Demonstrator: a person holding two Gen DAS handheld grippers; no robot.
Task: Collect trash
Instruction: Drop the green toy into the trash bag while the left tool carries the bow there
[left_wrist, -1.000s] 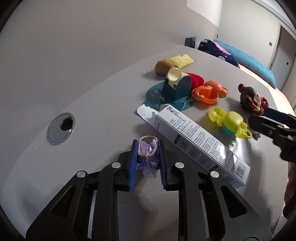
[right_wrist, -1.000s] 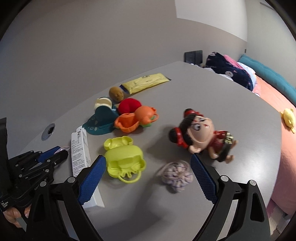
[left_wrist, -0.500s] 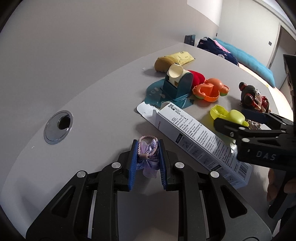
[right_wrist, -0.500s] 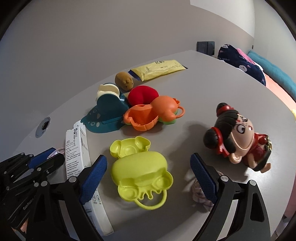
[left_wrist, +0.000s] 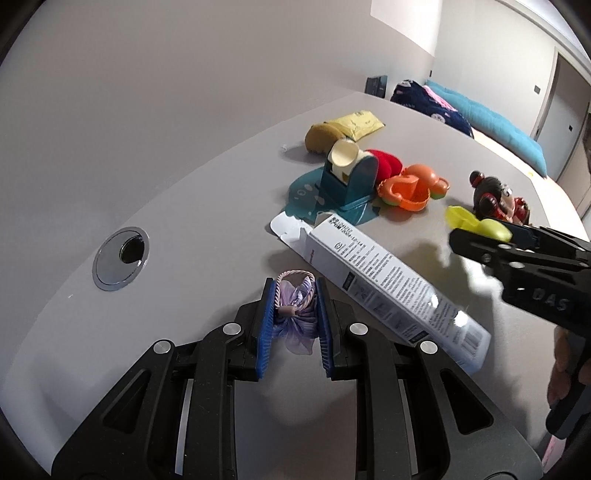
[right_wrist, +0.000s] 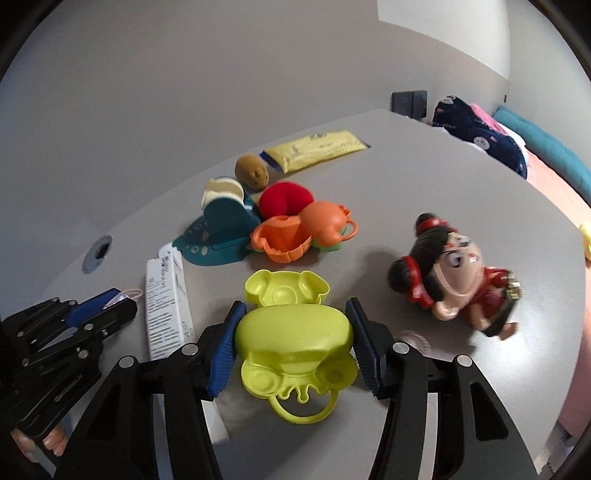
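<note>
My left gripper (left_wrist: 294, 325) is clamped on a lilac fabric hair tie (left_wrist: 296, 312), its blue pads (left_wrist: 266, 325) pressing the gauzy bow from both sides while its cord loop pokes out ahead of the tips, low over the grey table (left_wrist: 207, 206). Just to its right lies a long white carton (left_wrist: 391, 284) with its end flap torn open, flat on the table and pointing toward the teal toy (left_wrist: 347, 181). My right gripper (right_wrist: 294, 338) has its fingers spread on either side of the closed half of a lime-green clamshell toy case (right_wrist: 293, 341); I cannot tell whether the pads (right_wrist: 225, 350) actually touch it. The case's open half lies flat just ahead. Beyond it sit an orange case (right_wrist: 295, 238), a red plush (right_wrist: 286, 199), a small brown plush (right_wrist: 252, 170) and a yellow packet (right_wrist: 317, 149). A doll in red (right_wrist: 458, 280) lies to the right, with a pale scrunchie (right_wrist: 413, 338) partly hidden behind my right finger.
</note>
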